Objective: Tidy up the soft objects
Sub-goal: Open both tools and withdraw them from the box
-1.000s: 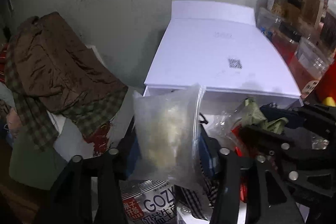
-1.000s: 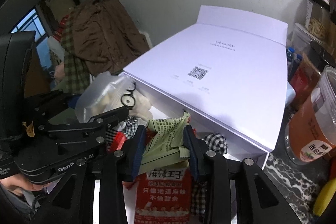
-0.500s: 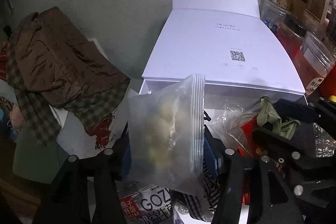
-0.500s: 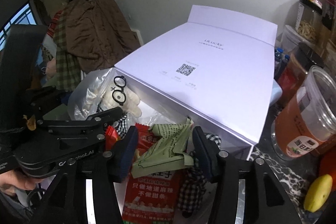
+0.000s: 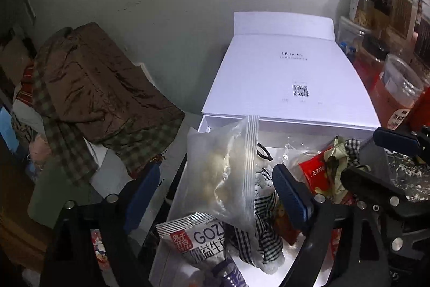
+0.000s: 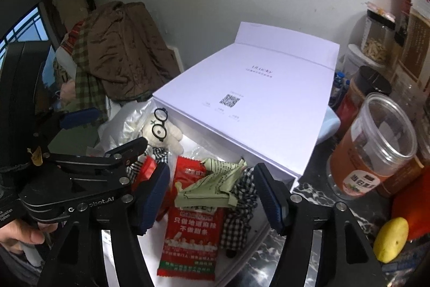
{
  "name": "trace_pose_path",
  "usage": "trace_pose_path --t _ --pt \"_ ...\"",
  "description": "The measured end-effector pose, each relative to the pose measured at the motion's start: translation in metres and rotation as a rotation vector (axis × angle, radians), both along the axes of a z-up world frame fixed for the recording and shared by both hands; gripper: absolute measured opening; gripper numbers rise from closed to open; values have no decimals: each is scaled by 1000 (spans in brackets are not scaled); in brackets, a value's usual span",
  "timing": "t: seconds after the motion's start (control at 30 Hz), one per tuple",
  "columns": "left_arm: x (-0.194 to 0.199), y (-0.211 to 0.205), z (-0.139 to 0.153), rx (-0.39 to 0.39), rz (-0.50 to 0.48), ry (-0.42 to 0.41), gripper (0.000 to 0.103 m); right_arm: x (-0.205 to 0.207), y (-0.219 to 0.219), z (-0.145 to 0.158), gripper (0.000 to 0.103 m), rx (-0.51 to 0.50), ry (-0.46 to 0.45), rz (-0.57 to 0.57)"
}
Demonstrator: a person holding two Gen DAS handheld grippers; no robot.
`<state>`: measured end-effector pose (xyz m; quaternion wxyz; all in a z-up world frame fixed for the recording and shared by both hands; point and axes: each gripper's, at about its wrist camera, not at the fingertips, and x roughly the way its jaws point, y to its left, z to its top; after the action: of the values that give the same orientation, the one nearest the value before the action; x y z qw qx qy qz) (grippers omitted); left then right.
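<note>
A clear zip bag (image 5: 228, 174) with a cream plush toy inside stands in the open white box tray (image 5: 174, 209); the toy with black glasses (image 6: 164, 131) shows in the right wrist view. My left gripper (image 5: 215, 195) is open, its jaws either side of the bag and apart from it. My right gripper (image 6: 212, 192) is open above a crumpled green wrapper (image 6: 215, 187) that lies on a red snack packet (image 6: 193, 230) and checked cloth (image 6: 239, 209). A grey GOZ packet (image 5: 199, 238) lies at the tray's front.
The white box lid (image 6: 258, 104) covers the tray's back half. A brown jacket over checked cloth (image 5: 94, 96) is piled at left. Jars (image 6: 376, 147) and a yellow fruit (image 6: 389, 238) stand at right on a dark marbled counter.
Both grippers have opened. The left let go of the zip bag and the right let go of the green wrapper; both have drawn back and up a little.
</note>
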<state>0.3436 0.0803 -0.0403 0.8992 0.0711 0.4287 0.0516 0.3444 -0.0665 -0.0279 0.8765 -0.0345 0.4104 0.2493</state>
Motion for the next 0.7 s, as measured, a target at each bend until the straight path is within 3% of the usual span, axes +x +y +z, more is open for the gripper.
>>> trace_pose_path --t 0.37,0.7 --pt "-30 -7 50 -40 -45 -114 86 -26 -8 50 65 7 -109 -18" --pt "-76 -5 112 -81 -63 -259 86 -71 -19 111 69 22 -278 -42"
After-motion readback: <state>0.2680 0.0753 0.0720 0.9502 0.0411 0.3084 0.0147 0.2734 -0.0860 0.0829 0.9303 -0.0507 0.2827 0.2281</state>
